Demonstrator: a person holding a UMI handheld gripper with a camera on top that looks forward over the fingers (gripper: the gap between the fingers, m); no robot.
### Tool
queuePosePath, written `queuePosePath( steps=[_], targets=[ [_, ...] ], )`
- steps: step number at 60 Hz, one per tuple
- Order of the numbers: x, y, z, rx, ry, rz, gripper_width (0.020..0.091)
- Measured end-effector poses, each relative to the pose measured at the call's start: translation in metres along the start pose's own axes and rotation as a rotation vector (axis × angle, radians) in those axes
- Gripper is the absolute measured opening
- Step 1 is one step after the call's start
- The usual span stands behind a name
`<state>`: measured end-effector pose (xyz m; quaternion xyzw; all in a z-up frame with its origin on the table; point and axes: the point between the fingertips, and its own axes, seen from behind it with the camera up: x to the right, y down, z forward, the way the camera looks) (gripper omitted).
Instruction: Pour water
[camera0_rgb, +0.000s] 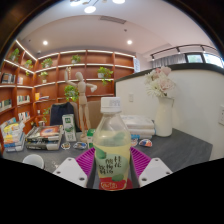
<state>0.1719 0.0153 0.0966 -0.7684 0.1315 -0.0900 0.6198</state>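
— Holding the bottle (111, 150) upright between the fingers is what we appear to be doing: the gripper (112, 168) is clenched on its lower body, one magenta pad (86, 160) pressed to each side of the label.

— Why so low on the bottle?

— We judge it keeps the white cap and neck free ahead of us, so the mouth can tip forward when we pour. Upright for now, so nothing spills early; we cannot tell whether the cap is loosened.

— And where do we pour?

— We see no sure target. To the left of the bottle and lower, a pale rounded thing (33, 160) sits on the grey table (180, 150); it may be a cup, but we cannot tell. Behind the bottle to the right stands a white vase of flowers (162, 100), well apart from it. Behind the bottle to the left are wooden shelves (60, 75) with plants.

— So the bottle is lifted?

— It seems raised above the table, though its base is hidden by the fingers.
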Motion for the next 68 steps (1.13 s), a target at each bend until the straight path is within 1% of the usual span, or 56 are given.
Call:
queuePosePath(
  steps=[2,5,6,9,16,29,42,55,63,68],
  targets=[
    [0.003,0.006,0.0,-0.019,0.011,-0.001,0.0644],
    [0.006,0.011,-0.004,-0.041,0.022,-0.02,0.0847],
    [0.006,0.012,-0.006,-0.044,0.023,-0.027,0.0872],
    [0.009,0.014,-0.012,-0.051,0.03,-0.044,0.0837],
    [0.001,0.012,-0.043,-0.04,0.01,-0.05,0.0844],
    [-0.025,0.013,-0.113,-0.068,-0.074,-0.027,0.0844],
    [-0.046,-0.003,-0.17,-0.032,-0.121,-0.029,0.0836],
    [-0.07,-0.001,-0.205,-0.044,-0.188,-0.125,0.0836],
    [-0.089,-0.011,-0.219,-0.02,-0.249,-0.119,0.0823],
    [-0.095,-0.015,-0.222,-0.007,-0.261,-0.125,0.082]
  ],
)
